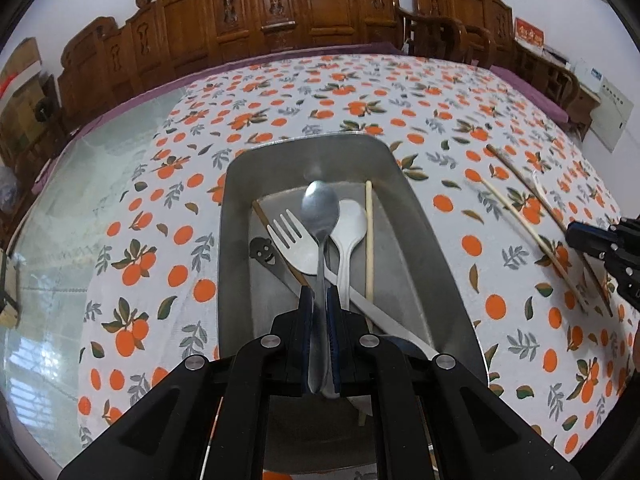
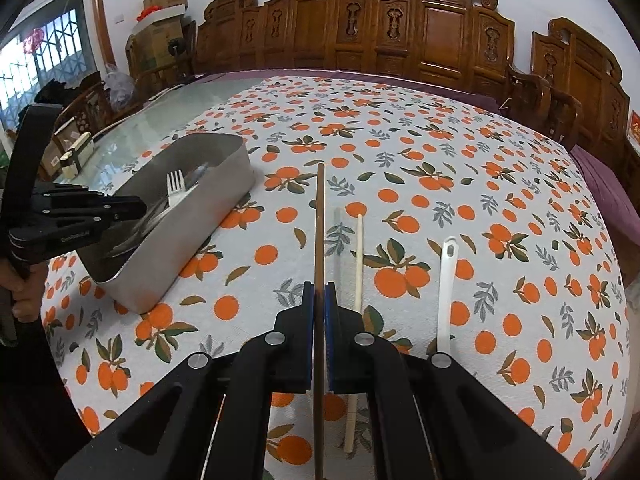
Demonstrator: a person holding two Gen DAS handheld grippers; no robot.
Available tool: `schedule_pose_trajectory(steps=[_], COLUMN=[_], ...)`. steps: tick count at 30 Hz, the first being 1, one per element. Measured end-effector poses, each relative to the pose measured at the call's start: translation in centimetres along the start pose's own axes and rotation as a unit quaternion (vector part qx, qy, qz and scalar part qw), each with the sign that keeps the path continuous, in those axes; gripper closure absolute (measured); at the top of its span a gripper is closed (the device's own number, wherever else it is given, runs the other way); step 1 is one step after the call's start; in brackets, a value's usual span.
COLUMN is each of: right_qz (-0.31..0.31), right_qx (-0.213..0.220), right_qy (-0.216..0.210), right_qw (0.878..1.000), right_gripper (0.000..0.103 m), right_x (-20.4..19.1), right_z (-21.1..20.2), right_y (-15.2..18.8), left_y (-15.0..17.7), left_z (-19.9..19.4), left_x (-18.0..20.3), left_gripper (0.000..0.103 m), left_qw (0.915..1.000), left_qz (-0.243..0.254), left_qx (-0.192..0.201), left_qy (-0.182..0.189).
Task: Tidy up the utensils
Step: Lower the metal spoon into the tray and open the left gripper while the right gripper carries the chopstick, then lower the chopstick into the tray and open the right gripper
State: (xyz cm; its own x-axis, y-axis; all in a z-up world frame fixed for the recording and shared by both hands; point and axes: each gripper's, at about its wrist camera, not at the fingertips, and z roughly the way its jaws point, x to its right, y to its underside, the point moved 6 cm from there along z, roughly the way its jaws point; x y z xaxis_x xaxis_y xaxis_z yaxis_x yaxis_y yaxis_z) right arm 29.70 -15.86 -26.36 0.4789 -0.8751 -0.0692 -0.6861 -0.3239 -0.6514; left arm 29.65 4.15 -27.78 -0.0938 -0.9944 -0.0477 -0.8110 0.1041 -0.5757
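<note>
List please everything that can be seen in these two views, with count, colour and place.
metal tray: 1, grey, on the tablecloth
metal spoon: 1, silver, held over the tray
white fork: 1, in the tray
white spoon: 1, in the tray
pale chopstick in tray: 1, along its right side
dark chopstick in tray: 1, brown, left side
dark chopstick: 1, brown, held over the cloth
pale chopstick: 1, on the cloth
white utensil: 1, on the cloth, only the handle shows
tablecloth: 1, white with oranges
left gripper: black, shut on the metal spoon
right gripper: black, shut on the dark chopstick
</note>
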Motion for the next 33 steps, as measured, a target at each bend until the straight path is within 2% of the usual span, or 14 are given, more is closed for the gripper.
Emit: schedule_pose_trajectory(steps=[4,6,7,10,16,20,23,33], right_qz=[-0.007,-0.008,-0.008,-0.015,-0.023,-0.023,-0.026,-0.016], right_qx=[0.015,0.026,0.028,0.034,0.037,0.038,0.039,0.034], right_qy=[-0.001,-0.006,-0.008,-0.012,-0.013,-0.011,-0.011,-0.054], right_qw=[1.000,1.000,1.000,0.999,0.999,0.999,0.999,0.998], right_gripper=[0.097,0.097,0.097,0.097,0.097,0.097,0.097,0.097], right_x=[-1.0,-1.6,-1.9,-3.0,-4.6,-5.1,-5.8,-9.3], right_z=[-0.7,-1.3,-1.5,-2.1,-2.4,-2.4,-2.3,-0.7], right_y=[-0.3,-0.6,-0.6,-0.6,-1.0,-1.6,-2.3,-5.1], left_y=[-0.2,-0.3,-0.4,-0.7,-1.3,-1.6,-1.9,-2.1], left_z=[-0.8,-1.3,-1.6,-2.5,-3.9,-4.8,-5.5,-6.9], left_x=[-0.1,-0.4,-0.5,-1.1,-2.3,-3.4,-4.2,-7.4], left_gripper=[0.095,0.087,0.079,0.070,0.044,0.021,0.011,0.009], left_qw=[0.9998,0.9997,0.9995,0.9988,0.9969,0.9952,0.9936,0.9897], left_qz=[0.001,-0.001,-0.003,-0.009,-0.020,-0.035,-0.047,-0.081], left_qx=[0.017,0.026,0.031,0.047,0.076,0.092,0.103,0.118], left_qy=[-0.004,-0.004,-0.003,-0.006,-0.006,-0.002,-0.001,-0.005])
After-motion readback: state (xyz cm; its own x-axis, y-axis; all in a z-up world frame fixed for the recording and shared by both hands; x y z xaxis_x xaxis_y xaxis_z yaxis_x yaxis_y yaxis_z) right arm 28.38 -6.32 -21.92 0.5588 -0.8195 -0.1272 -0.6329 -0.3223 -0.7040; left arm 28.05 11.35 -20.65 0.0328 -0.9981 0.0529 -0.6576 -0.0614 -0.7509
